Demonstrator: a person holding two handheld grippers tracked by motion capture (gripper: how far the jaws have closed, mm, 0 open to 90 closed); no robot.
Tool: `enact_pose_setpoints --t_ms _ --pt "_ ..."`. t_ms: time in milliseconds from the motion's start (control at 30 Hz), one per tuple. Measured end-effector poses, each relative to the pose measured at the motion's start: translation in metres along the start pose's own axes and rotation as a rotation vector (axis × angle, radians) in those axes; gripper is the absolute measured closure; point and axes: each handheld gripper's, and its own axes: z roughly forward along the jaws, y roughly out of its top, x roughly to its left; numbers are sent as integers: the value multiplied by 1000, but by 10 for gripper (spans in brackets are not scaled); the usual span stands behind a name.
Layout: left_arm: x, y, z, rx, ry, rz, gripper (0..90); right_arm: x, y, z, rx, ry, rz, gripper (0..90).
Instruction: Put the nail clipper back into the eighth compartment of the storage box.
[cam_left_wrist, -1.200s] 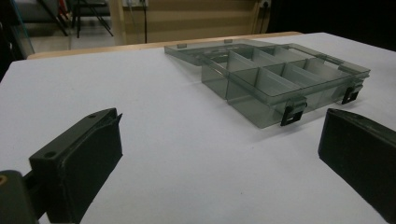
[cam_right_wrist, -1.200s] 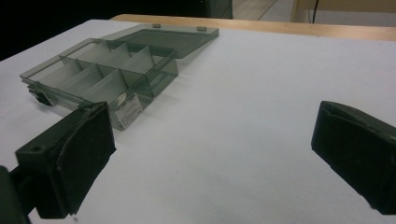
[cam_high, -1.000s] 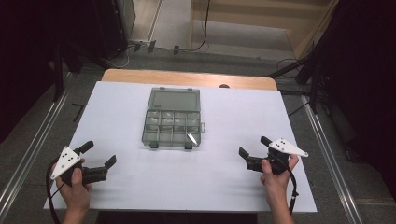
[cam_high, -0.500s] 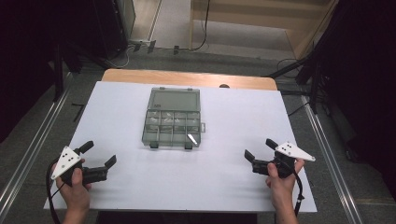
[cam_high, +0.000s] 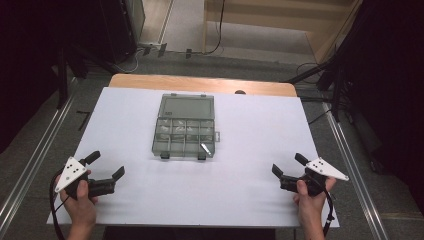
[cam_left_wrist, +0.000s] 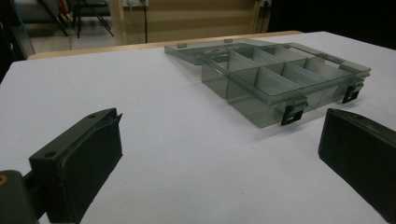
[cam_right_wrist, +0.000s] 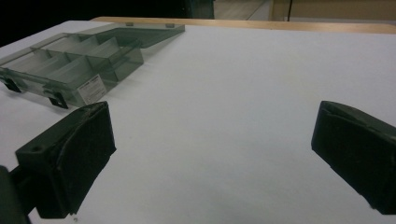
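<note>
Clear plastic compartment box (cam_high: 184, 132), centre of white table (cam_high: 250, 200), lid open flat toward far side (likely light, stiff, slick; best held by its rim), flanked by left gripper (cam_high: 106, 167) and right gripper (cam_high: 288, 165), jaws apart, empty.

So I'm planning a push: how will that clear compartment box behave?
The compartment box looks like thin hard plastic, so probably stiff and light. Lying flat on the smooth white table, it would likely slide, not tip. Its open lid may flap.
</note>
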Motion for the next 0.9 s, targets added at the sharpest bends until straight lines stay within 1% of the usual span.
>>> enact_pose_setpoints --t_ms 133,233,267,367,433,533,567,800,900 --pt "0 0 0 0 1 -1 0 -7 -5 -6 -12 4 2 0" --pt "0 0 0 -1 1 -1 0 -13 -9 -10 -9 4 8 0" --pt "0 0 0 -1 1 -1 0 -13 -9 -10 -9 4 8 0" --pt "0 0 0 -3 1 -3 0 -19 -14 -15 -16 2 19 0" --pt "0 0 -1 -4 2 -2 0 -20 -14 -17 -28 6 28 0" --pt "0 0 -1 -4 2 -2 0 -25 -18 -17 -50 11 63 0" --pt "0 0 -1 -5 1 -2 0 -25 -18 -17 -53 12 68 0" --pt "0 0 -1 -5 2 -2 0 -23 -19 -14 -46 8 55 0" --pt "0 0 -1 -11 2 -7 0 -21 -19 -13 -39 5 38 0"
